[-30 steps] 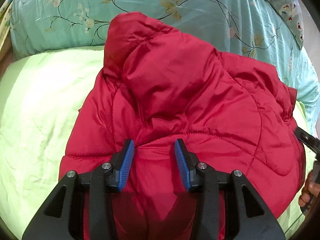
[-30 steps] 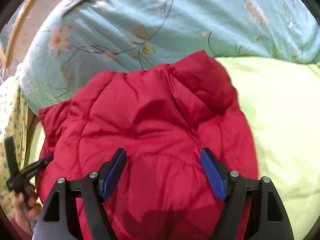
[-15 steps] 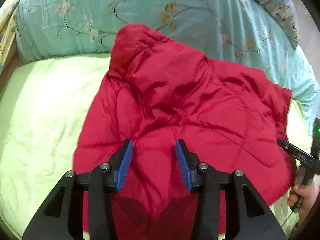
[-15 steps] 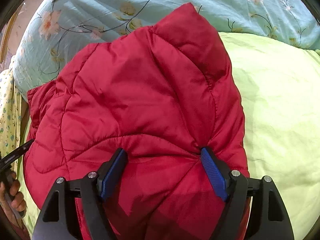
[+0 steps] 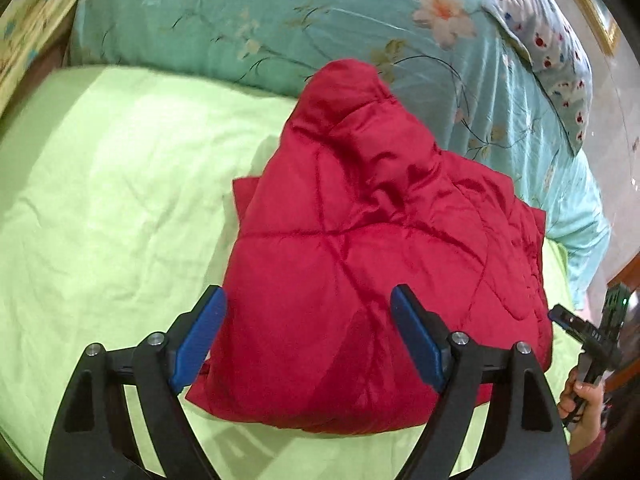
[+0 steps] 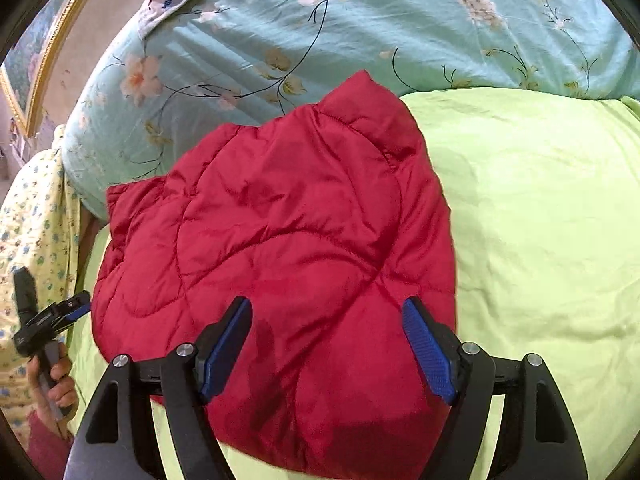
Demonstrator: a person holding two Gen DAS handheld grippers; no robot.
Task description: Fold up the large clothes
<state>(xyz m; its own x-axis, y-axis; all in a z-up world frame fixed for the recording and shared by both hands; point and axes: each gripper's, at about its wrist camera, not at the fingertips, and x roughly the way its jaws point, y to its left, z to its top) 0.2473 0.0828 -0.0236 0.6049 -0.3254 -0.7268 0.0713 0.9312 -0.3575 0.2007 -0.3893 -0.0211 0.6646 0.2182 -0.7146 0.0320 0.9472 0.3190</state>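
A red quilted puffer jacket [image 5: 360, 248] lies folded into a compact bundle on the light green bed sheet [image 5: 100, 200]; it also shows in the right wrist view [image 6: 280, 240]. My left gripper [image 5: 308, 336] is open and empty, its blue pads spread just above the jacket's near edge. My right gripper [image 6: 326, 344] is open and empty too, hovering over the jacket's near part. Each gripper appears at the other view's edge, held in a hand: the right one [image 5: 584, 332], the left one [image 6: 44, 320].
A teal floral quilt [image 5: 280, 28] is heaped along the far side of the bed, touching the jacket's top. A patterned pillow [image 5: 560, 52] lies at the far right. A yellow floral cloth [image 6: 32, 216] hangs at the left. The green sheet [image 6: 540, 220] spreads beside the jacket.
My left gripper opened wide and both grippers pulled back from the jacket. The jacket now lies free on the sheet as a folded bundle.
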